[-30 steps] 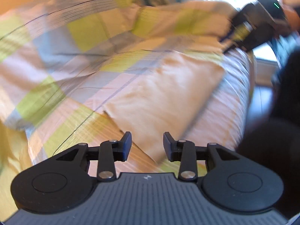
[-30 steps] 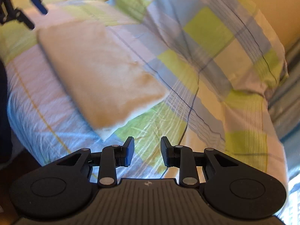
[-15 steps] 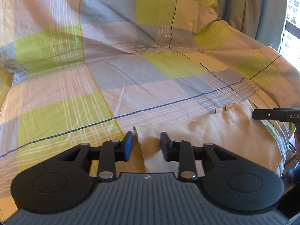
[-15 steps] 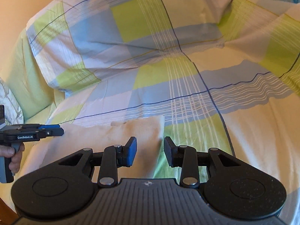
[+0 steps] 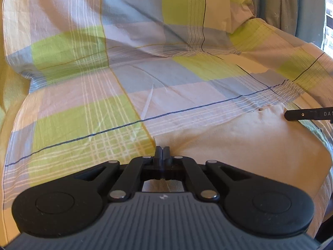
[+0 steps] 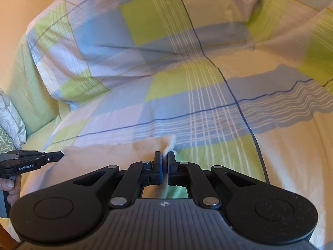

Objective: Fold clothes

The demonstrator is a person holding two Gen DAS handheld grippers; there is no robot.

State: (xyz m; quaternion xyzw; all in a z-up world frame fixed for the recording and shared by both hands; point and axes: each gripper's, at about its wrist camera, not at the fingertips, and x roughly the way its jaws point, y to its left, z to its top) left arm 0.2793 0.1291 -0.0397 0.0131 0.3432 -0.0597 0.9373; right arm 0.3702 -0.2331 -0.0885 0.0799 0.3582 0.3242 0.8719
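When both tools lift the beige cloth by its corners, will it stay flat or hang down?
The beige cloth will probably sag between the left tool and right tool: it already wrinkles softly near the pinched corners. It looks thin, so likely light.

Item count, both wrist views combined:

- Grippers: two. The left gripper point(image 5: 163, 153) and the right gripper point(image 6: 164, 162) each have two fingers, four fingers in total. Each gripper also appears in the other's view, the left gripper at point(image 6: 59, 155) and the right gripper at point(image 5: 288, 115).
- Garments: one, a folded beige cloth point(image 5: 245, 145), seen again at point(image 6: 104, 156).
- Bed covers: one checked duvet point(image 5: 145, 73) in green, blue and pale squares.
- Curtains: one, grey-green point(image 5: 291, 2).
- Quilted cushions: one point(image 6: 9, 116), at the left edge.
- Hands: one visible point(image 6: 10, 189), gripping the left gripper's handle.
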